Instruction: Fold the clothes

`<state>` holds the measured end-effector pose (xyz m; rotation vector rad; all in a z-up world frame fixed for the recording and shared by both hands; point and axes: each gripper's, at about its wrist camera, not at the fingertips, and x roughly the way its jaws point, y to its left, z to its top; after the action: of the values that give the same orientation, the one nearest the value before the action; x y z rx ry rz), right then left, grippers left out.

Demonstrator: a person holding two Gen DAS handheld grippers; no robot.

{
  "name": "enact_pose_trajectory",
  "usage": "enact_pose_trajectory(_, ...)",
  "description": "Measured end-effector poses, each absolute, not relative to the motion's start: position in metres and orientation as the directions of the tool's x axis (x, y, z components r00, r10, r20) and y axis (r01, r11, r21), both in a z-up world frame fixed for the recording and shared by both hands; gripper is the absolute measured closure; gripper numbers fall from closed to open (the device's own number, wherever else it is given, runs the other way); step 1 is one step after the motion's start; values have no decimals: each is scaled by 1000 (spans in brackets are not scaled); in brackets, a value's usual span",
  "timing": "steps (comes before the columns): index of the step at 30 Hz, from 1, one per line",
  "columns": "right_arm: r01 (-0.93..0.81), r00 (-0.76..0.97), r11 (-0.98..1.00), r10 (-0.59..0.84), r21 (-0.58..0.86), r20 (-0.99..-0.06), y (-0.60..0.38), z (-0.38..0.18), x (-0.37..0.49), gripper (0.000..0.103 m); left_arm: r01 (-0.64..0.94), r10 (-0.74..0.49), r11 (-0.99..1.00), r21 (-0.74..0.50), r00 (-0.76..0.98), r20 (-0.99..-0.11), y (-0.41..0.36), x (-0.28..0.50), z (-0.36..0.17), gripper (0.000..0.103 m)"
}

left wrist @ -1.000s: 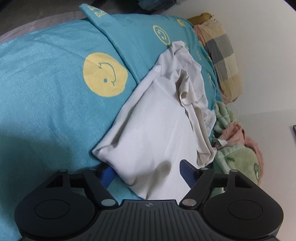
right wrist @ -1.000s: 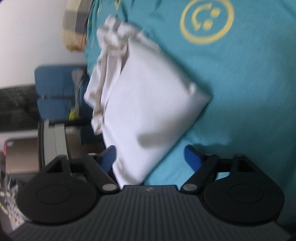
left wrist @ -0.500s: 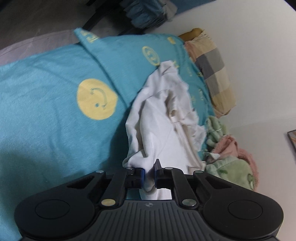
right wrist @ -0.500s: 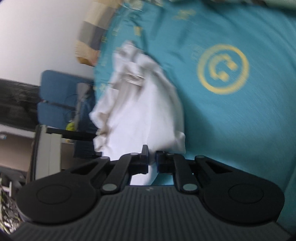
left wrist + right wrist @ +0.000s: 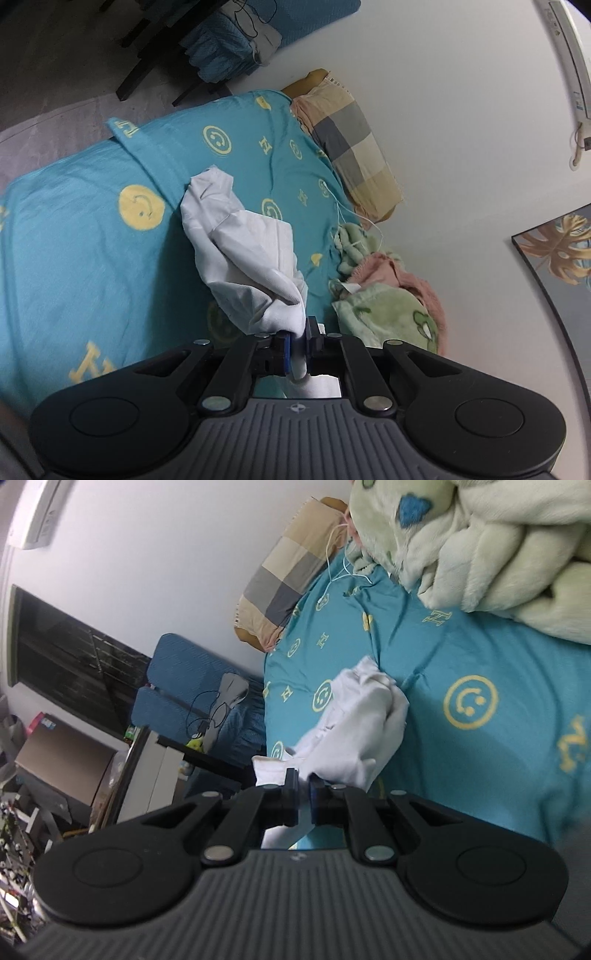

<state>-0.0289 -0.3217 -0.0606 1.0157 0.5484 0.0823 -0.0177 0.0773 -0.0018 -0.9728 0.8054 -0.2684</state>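
1. a garment [image 5: 243,254] is held above the bedsheet [image 5: 74,266], pinched at one edge by the left gripper [image 5: 299,347] and at another by the right gripper [image 5: 303,801].
2. a pillow [image 5: 354,144] is set at the bed's head, against the wall [image 5: 461,110].
3. a blanket [image 5: 388,306] is heaped beside the garment, near the wall.
4. a chair [image 5: 177,686] is placed beyond the bed's far edge.

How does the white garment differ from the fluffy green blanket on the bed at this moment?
The white cotton garment is thin and plain; the fluffy green blanket is thick, with printed shapes. The garment is pinched in the left gripper and the right gripper, hanging bunched, while the blanket lies untouched, heaped beside a pink one. Both are crumpled over the teal smiley-print bedsheet.
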Motion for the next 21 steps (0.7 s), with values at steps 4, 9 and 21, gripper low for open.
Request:
enact_pose_trajectory(4, 175, 859, 532, 328, 828, -392, -319, -51, -78, 94, -160, -537, 561, -812, 676, -505, 85, -63, 10, 96)
enact_pose_trajectory(9, 180, 855, 516, 340, 838, -392, -318, -43, -96, 94, -188, -529, 558, -808, 670, -521, 90, -81, 19, 95)
enact_pose_trajectory(21, 251, 825, 499, 339, 830, -453, -325, -57, 56, 94, -277, -486, 546, -791, 664, -568, 79, 78, -14, 94)
